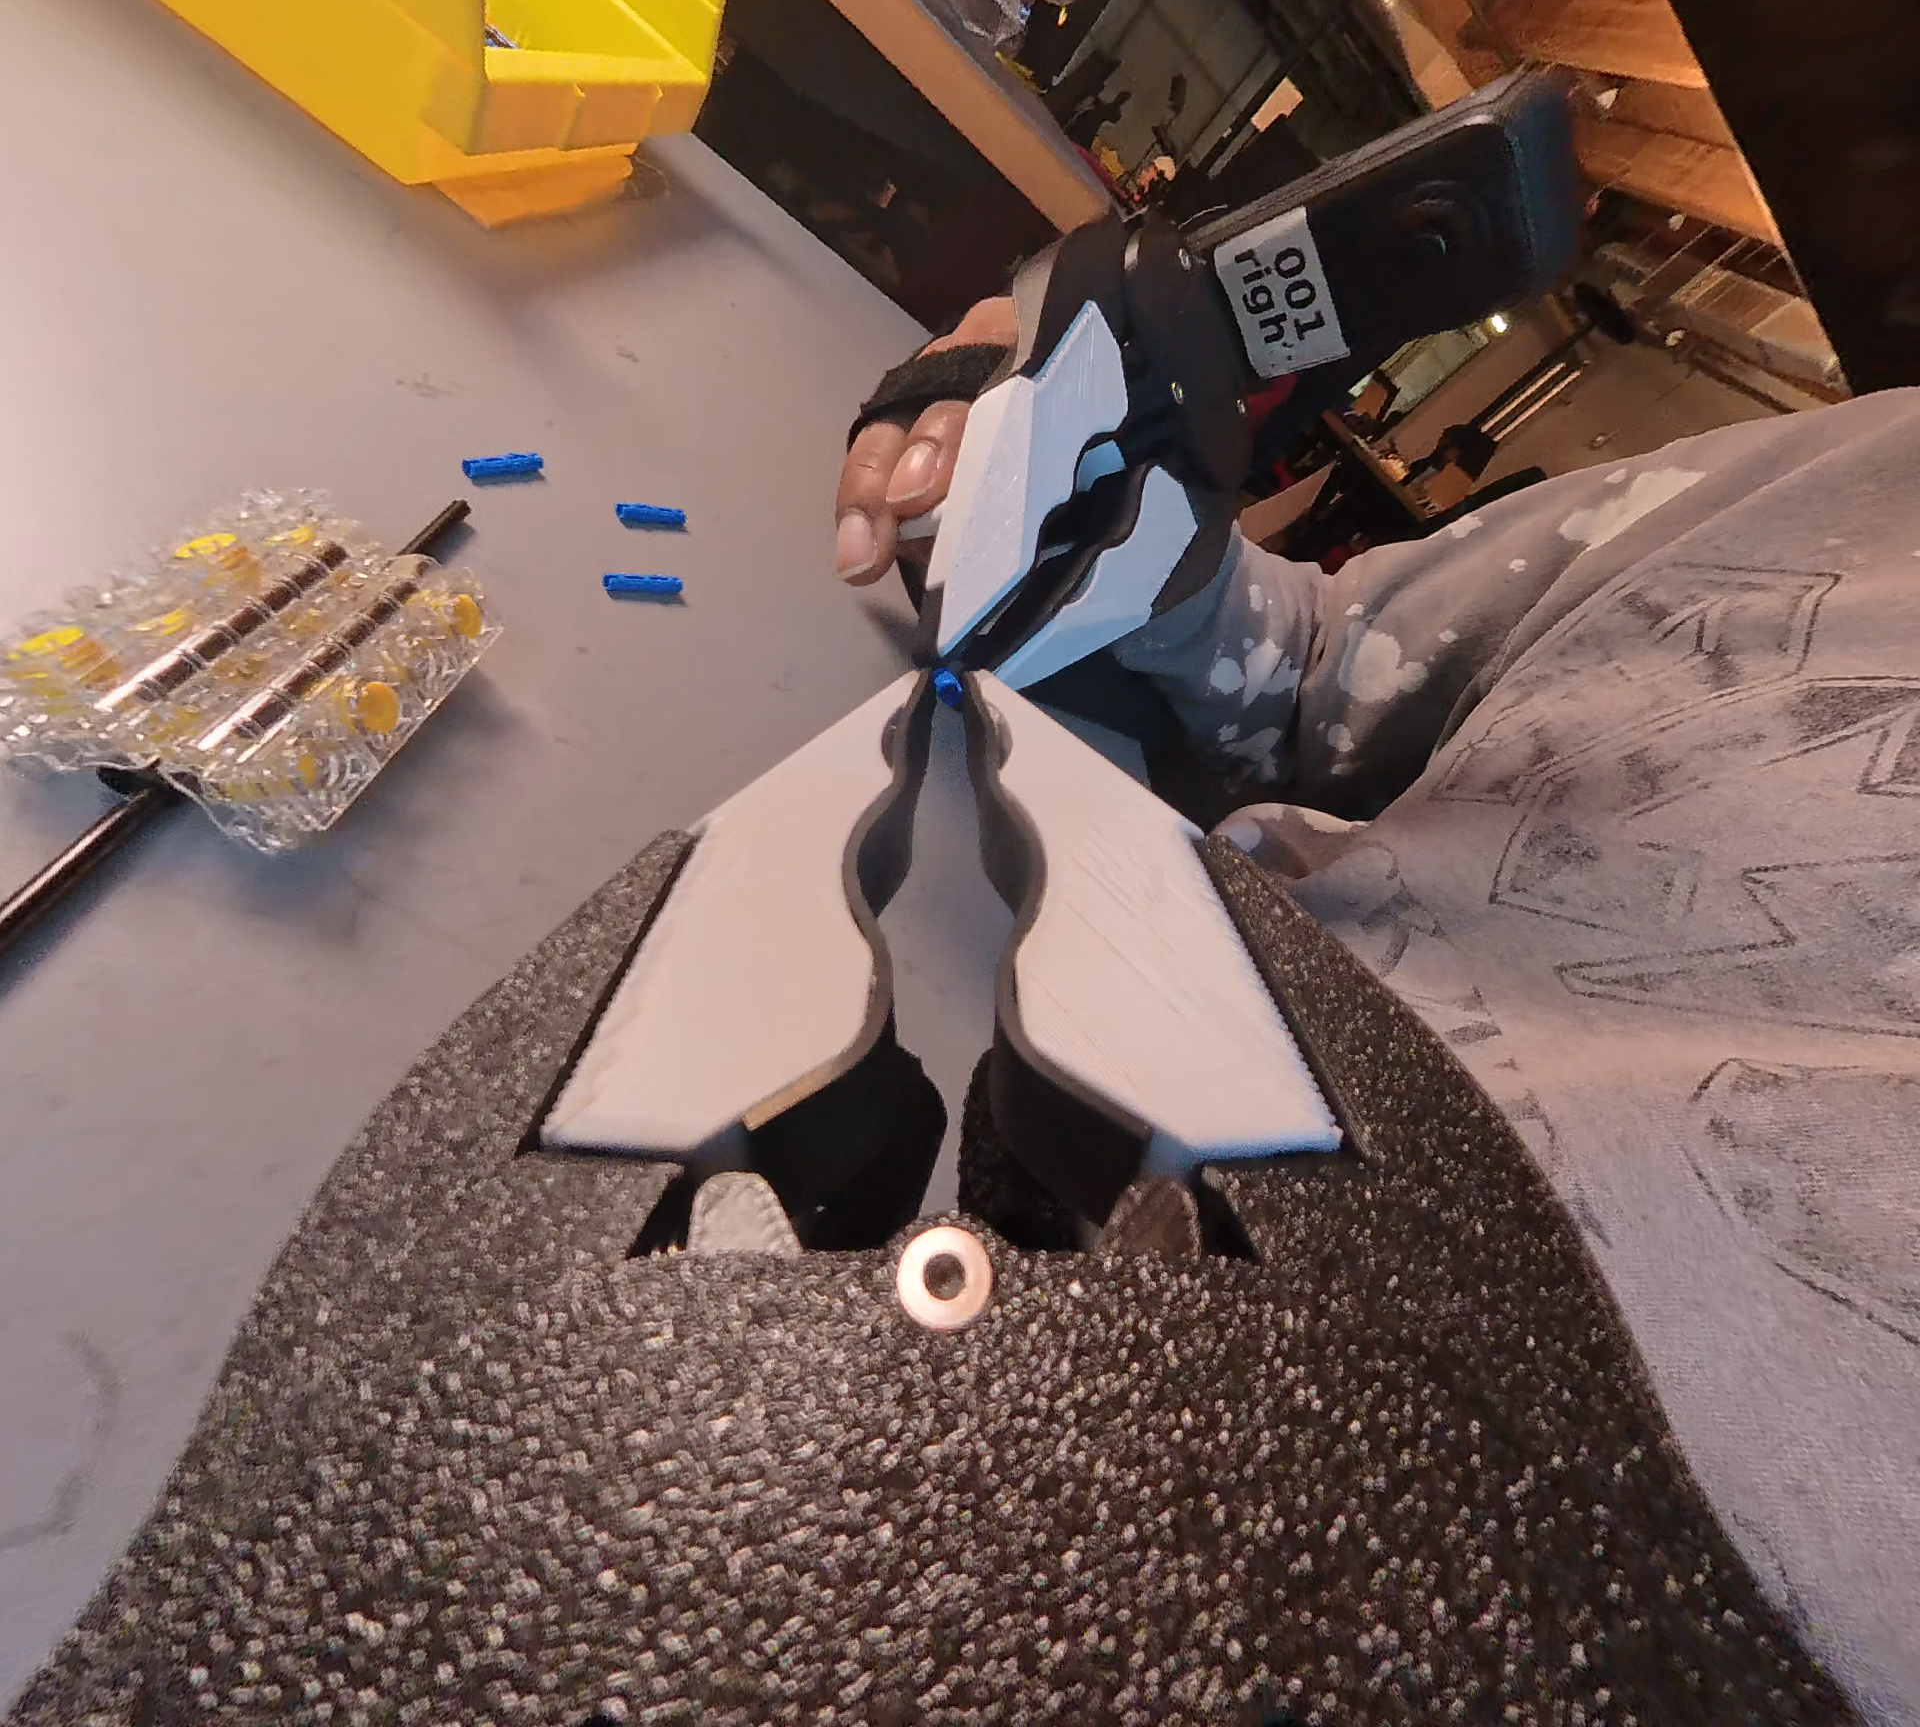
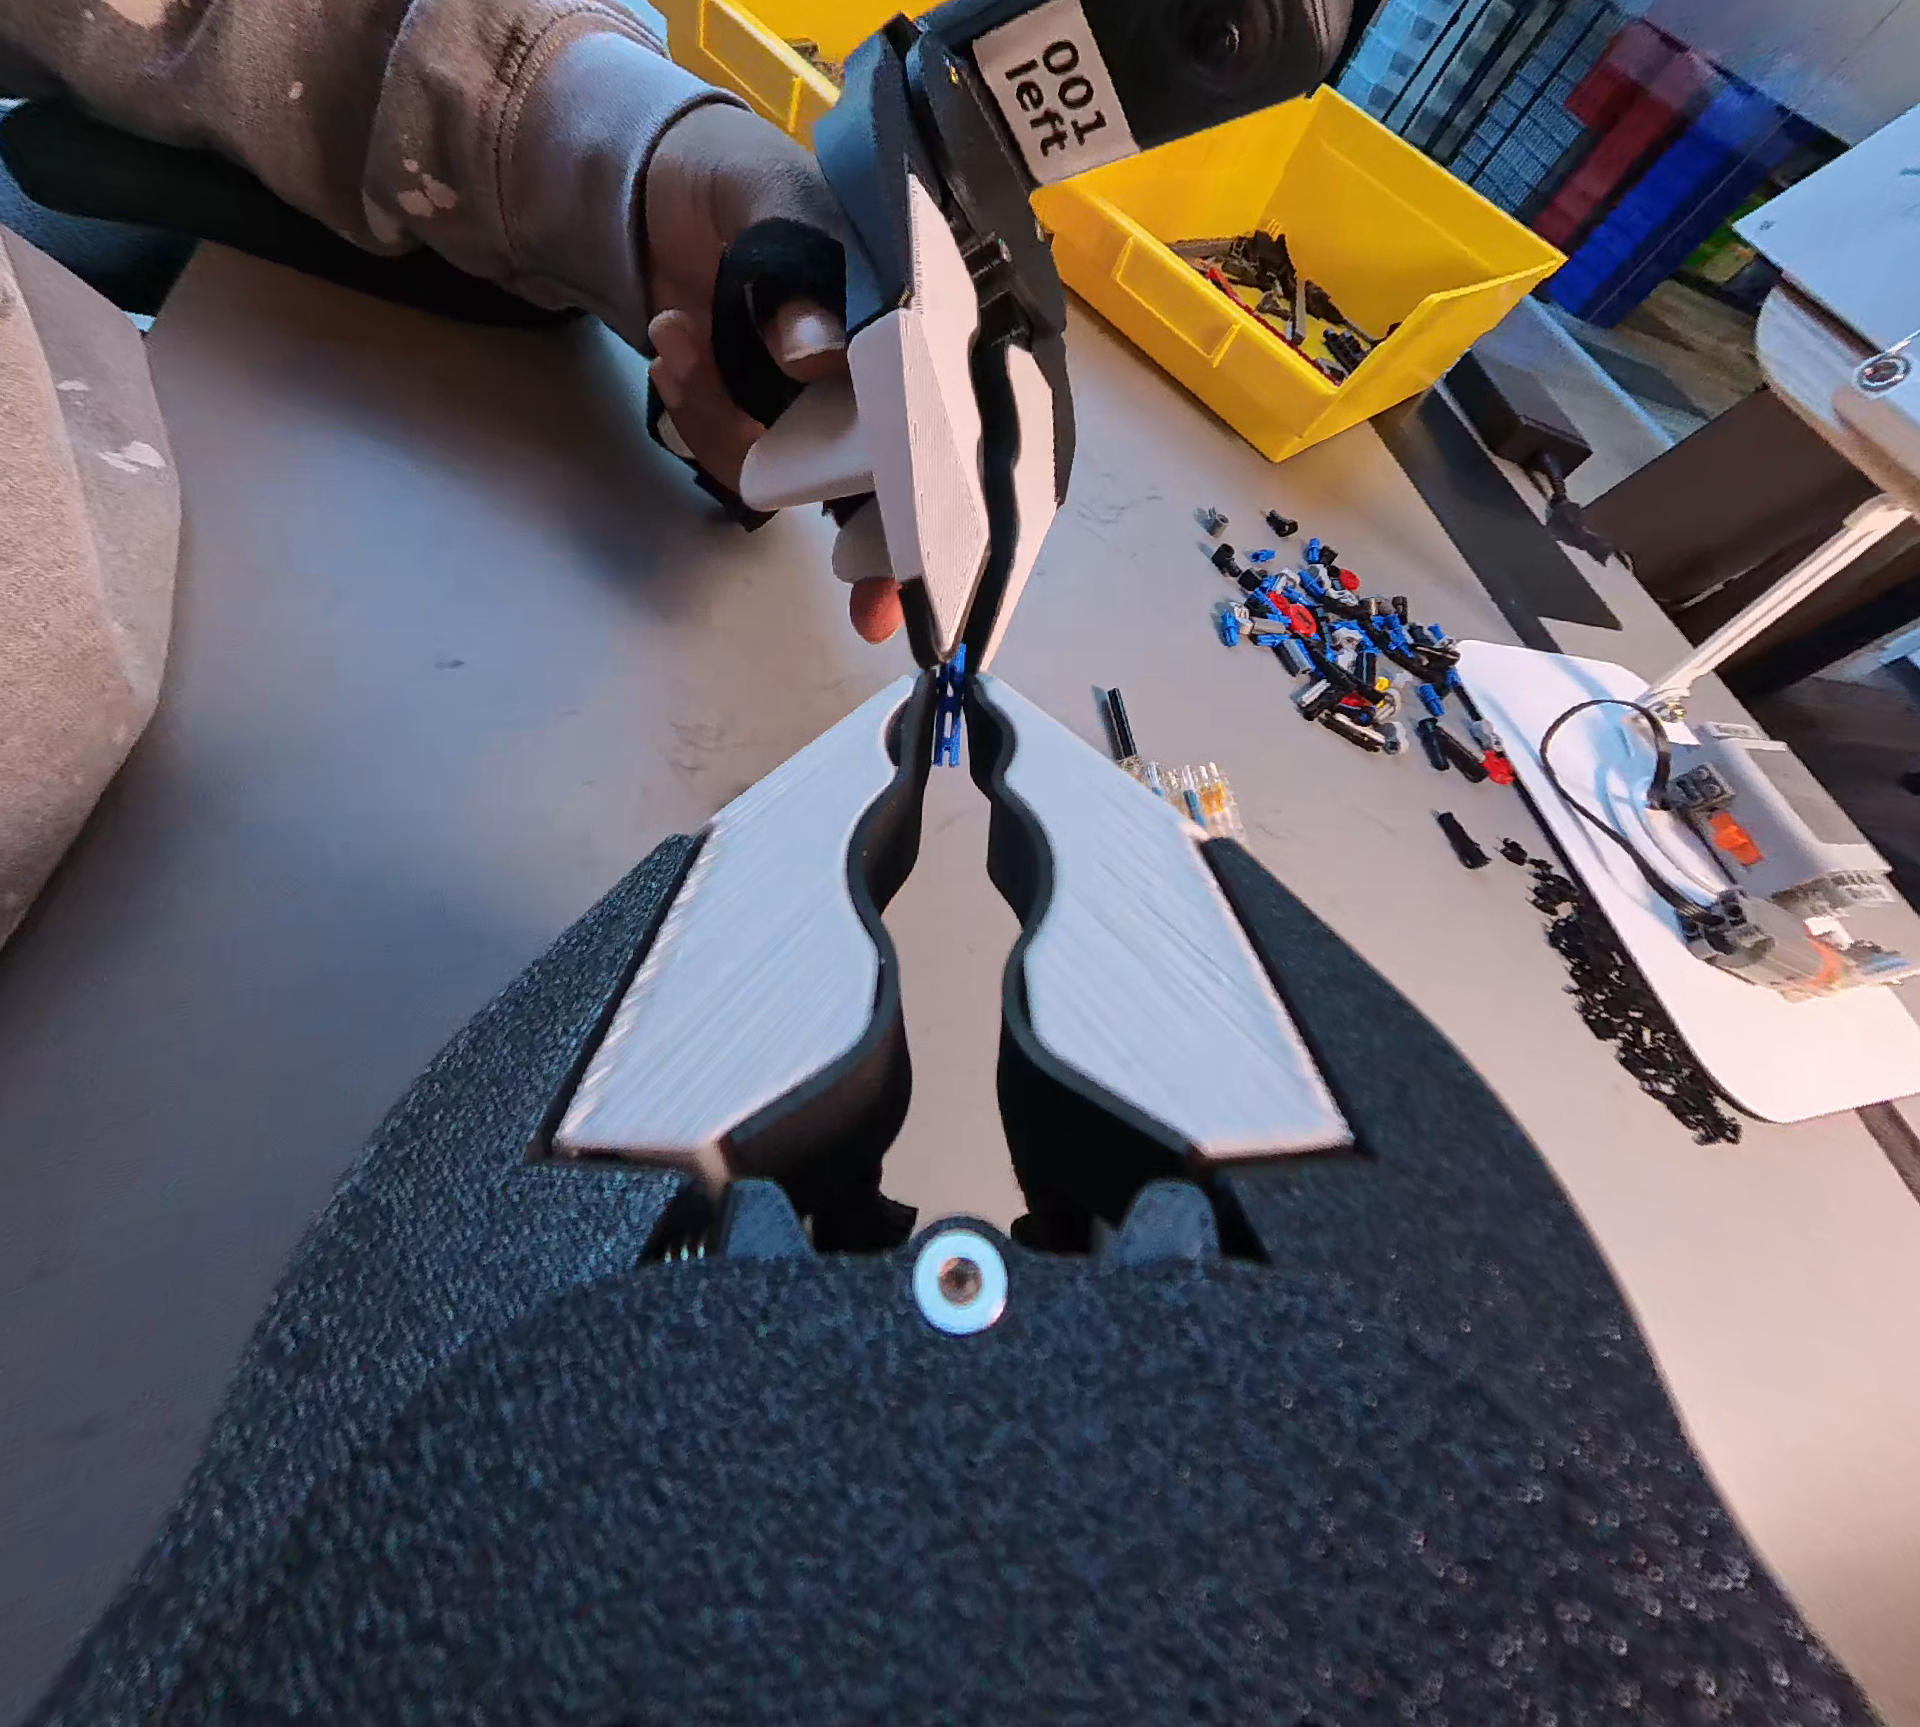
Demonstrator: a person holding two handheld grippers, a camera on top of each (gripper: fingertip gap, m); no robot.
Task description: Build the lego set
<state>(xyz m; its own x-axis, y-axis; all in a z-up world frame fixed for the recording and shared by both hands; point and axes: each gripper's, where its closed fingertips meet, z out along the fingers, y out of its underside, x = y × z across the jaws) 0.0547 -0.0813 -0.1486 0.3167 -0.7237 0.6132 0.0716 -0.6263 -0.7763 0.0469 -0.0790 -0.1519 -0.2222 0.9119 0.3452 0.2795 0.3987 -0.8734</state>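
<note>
Both grippers, left (image 1: 940, 690) & right (image 2: 948, 690), clenched tip-to-tip on small blue plastic pin (image 2: 948, 713), above the counter (image 2: 416, 638); prob. light, stiff, slippery; grip mid-shaft.

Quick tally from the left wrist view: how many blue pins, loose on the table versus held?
Loose pins: 3
Held pin, gripped by left claw and right claw: 1
Total: 4
</note>
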